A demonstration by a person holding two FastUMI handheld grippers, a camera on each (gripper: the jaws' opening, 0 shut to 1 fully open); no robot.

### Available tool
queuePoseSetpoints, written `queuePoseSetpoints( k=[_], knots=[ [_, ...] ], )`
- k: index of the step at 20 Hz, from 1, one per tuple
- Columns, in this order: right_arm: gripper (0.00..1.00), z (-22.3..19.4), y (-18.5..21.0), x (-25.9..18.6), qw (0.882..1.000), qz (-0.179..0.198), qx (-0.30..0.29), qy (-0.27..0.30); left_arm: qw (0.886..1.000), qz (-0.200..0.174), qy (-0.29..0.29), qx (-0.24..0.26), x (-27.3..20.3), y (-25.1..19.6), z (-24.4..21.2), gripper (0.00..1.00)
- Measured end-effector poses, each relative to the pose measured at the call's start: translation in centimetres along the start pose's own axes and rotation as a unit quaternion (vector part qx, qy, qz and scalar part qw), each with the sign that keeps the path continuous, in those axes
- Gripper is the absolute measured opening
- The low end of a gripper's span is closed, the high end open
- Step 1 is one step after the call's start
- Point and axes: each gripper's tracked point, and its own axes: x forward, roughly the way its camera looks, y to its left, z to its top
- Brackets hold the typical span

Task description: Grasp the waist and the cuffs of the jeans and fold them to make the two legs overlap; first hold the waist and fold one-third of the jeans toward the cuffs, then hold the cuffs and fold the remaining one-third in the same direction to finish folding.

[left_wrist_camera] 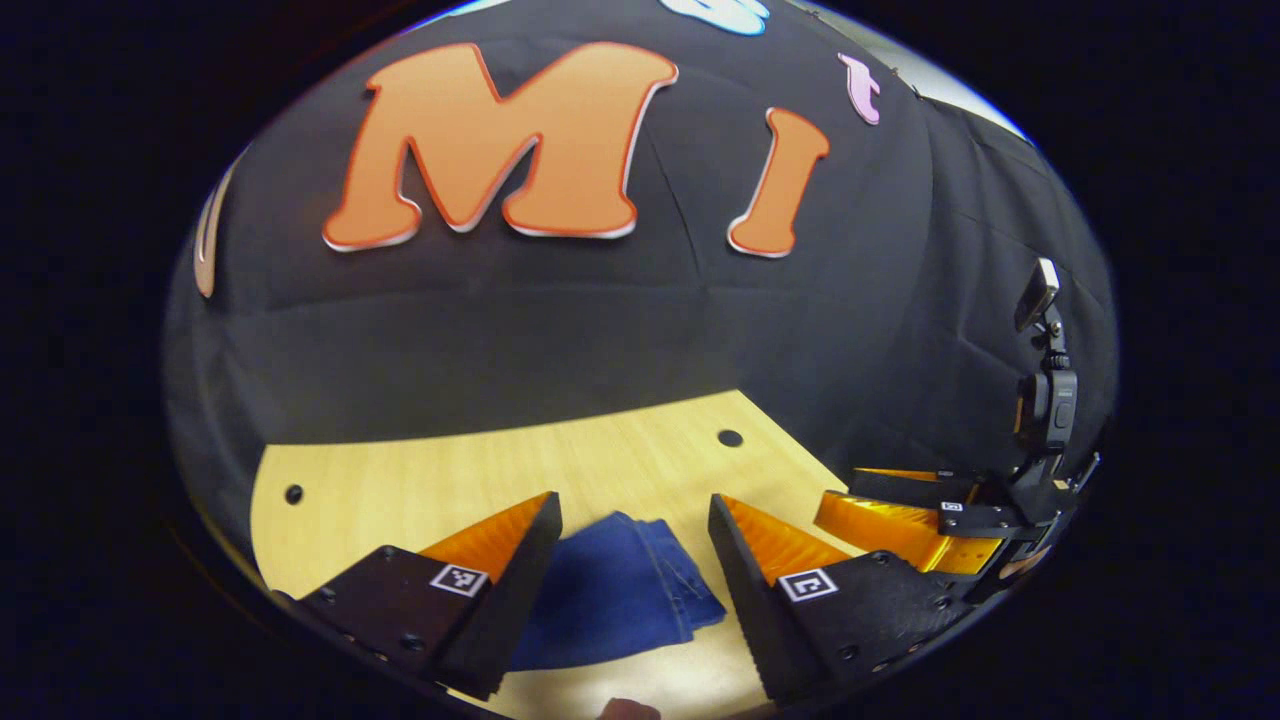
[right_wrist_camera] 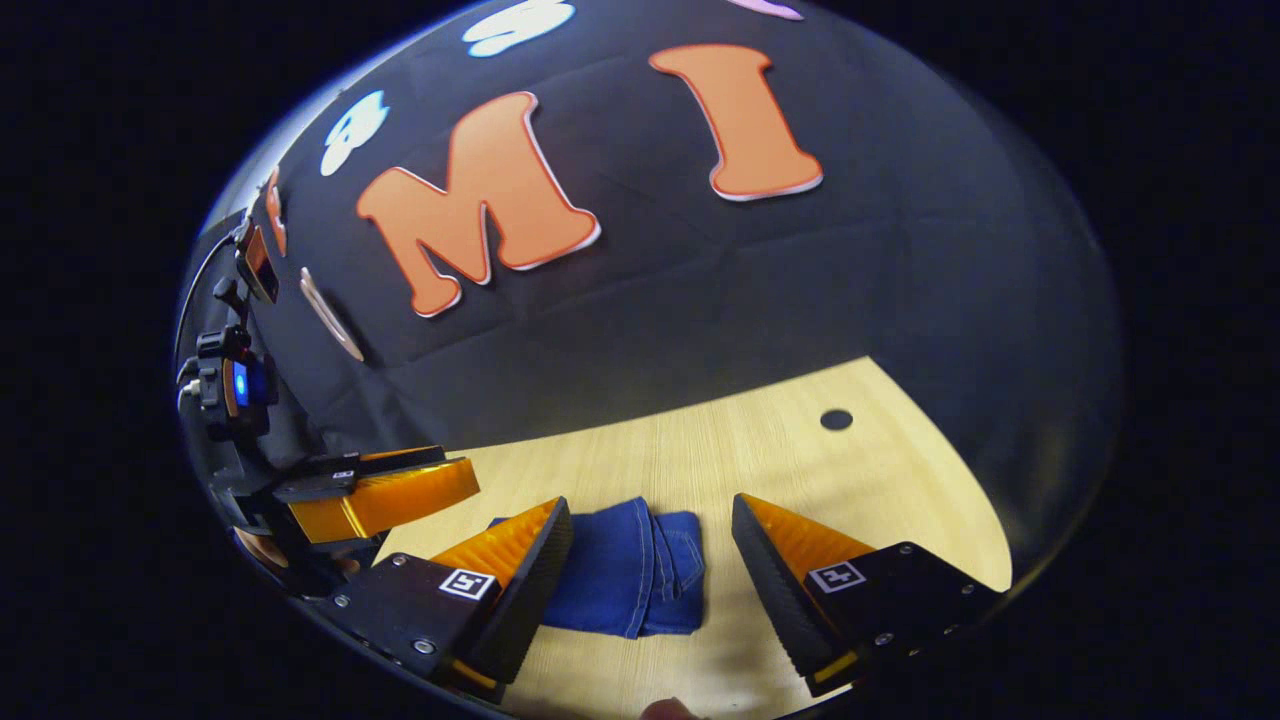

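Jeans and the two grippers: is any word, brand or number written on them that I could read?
No readable text.
Jeans: no word or brand patch visible.
Left gripper and right gripper: each finger bears a small square black-and-white marker, a pattern, not letters.

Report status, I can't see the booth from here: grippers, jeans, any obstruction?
Left gripper open, right gripper open, both above the table. Jeans lie folded, ungripped. Nothing in the way.

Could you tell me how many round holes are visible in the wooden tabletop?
2: one hole near the table's far left edge, another hole toward the far right, beyond the jeans. Others may be hidden.
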Motion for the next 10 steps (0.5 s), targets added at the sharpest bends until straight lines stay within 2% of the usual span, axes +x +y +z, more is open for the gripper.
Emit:
queuePoseSetpoints(
  k=[1,4,6,9,10],
  knots=[
    [0.98,1.1,0.7,-0.3,1.0,0.003,-0.015,-0.018,1.0,0.016,-0.019,0.004,-1.0,0.8,1.0,0.92],
    [0.98,4.0,3.3,-1.7,0.995,0.007,-0.07,-0.076,0.994,0.062,-0.085,0.019,-4.9,3.8,3.6,0.94],
    [0.98,5.3,5.0,-3.2,0.988,0.012,-0.101,-0.112,0.986,0.092,-0.137,0.031,-7.3,5.2,5.4,0.94],
    [1.0,8.3,8.2,-5.5,0.974,0.024,-0.13,-0.182,0.967,0.112,-0.224,0.042,-12.4,5.9,7.2,0.94],
    [0.97,8.9,9.7,-6.2,0.968,0.028,-0.144,-0.205,0.963,0.117,-0.239,0.042,-13.4,5.7,6.8,0.93]
  ],
)
